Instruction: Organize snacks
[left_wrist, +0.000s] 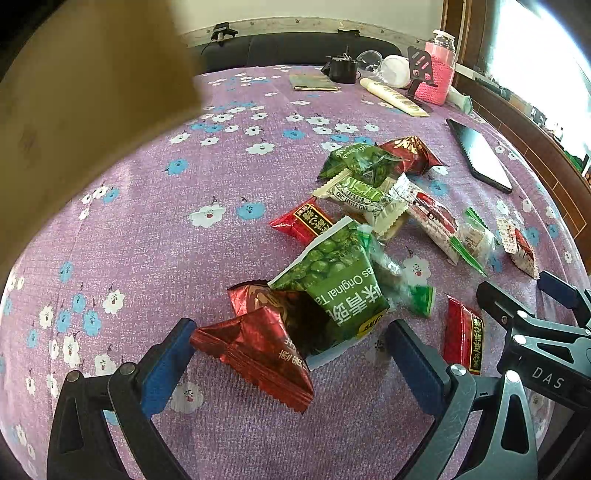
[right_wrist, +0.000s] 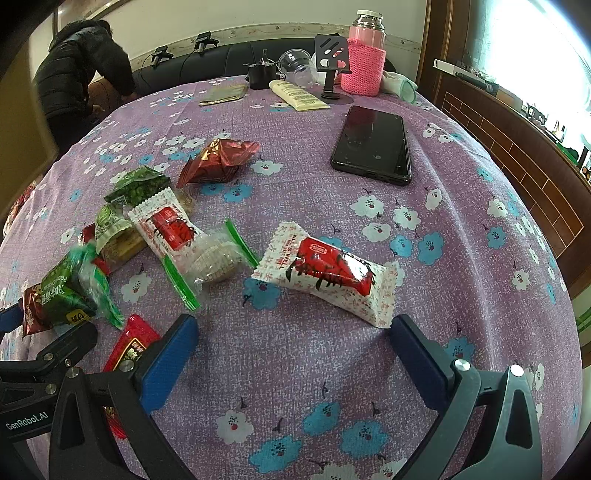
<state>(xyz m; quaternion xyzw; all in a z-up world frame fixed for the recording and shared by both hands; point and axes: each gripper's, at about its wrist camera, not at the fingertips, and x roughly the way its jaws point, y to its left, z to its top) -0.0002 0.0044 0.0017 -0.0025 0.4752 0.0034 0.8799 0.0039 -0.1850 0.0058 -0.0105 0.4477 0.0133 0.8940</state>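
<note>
The snacks lie scattered on the purple flowered cloth. Nearest to the left gripper is a dark red foil packet, with a green pea packet leaning over it at about 1 o'clock. Both fingers stand wide apart w/ the red packet between them, holding nothing.

The right gripper is also spread wide and empty; a white-and-red wrapped snack lies just ahead of it at 12 o'clock.

These packets are probably very light, puffed w/ air, and the foil is smooth and crinkly, so it may slip. Better to pinch the flat serrated end seal, or the body gently, as the contents may crush. A clear packet with green ends looks soft too.

Further, at 1 o'clock in the right view, lies a black phone; beyond it a pink knitted flask.
</note>
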